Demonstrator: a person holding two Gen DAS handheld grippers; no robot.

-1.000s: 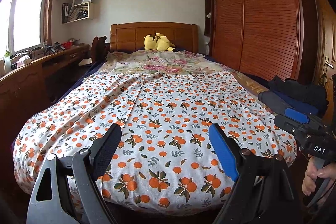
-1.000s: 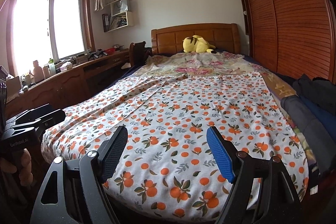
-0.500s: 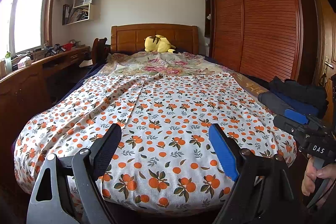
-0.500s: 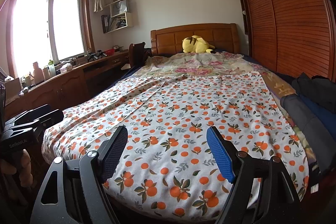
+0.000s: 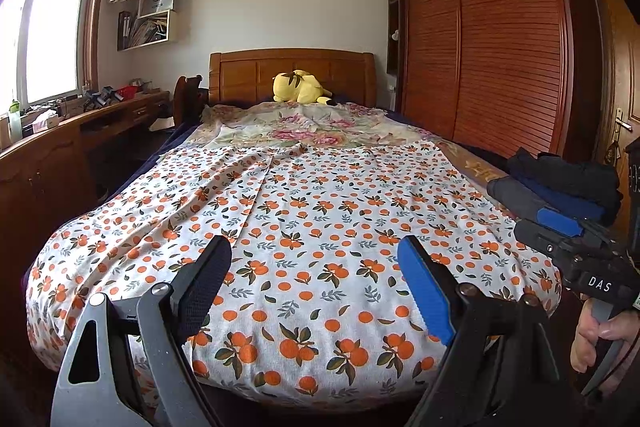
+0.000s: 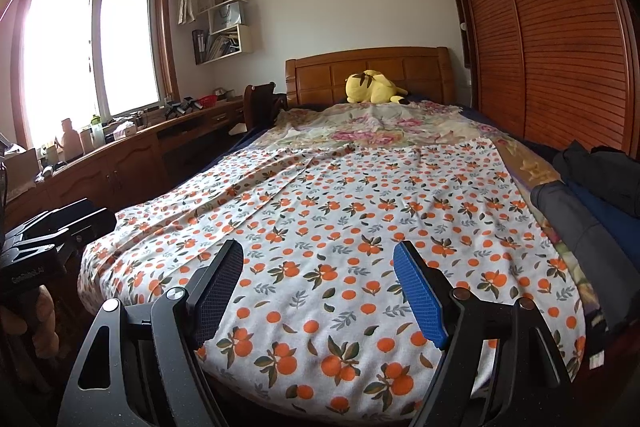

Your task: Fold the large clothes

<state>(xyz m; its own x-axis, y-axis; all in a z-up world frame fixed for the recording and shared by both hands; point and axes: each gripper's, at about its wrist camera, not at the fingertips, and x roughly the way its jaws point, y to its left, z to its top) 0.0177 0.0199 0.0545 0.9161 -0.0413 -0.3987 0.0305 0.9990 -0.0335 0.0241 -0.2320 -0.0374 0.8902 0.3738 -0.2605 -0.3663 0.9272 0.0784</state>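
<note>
On right gripper [image 5: 560, 223]: "DAS" label [image 5: 599, 284].

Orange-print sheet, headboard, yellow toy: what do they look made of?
Sheet: thin woven cloth, likely cotton; matte, it creases and drapes over the bed's end. Headboard: varnished wood; panelled, slight sheen. Toy: plush, soft and fuzzy, slumped shape.

Thin matt cotton-like orange-print cloth [image 5: 320, 211], glossy slatted wood wardrobe [image 5: 488, 43], fuzzy yellow plush toy [image 6: 374, 87]
</note>
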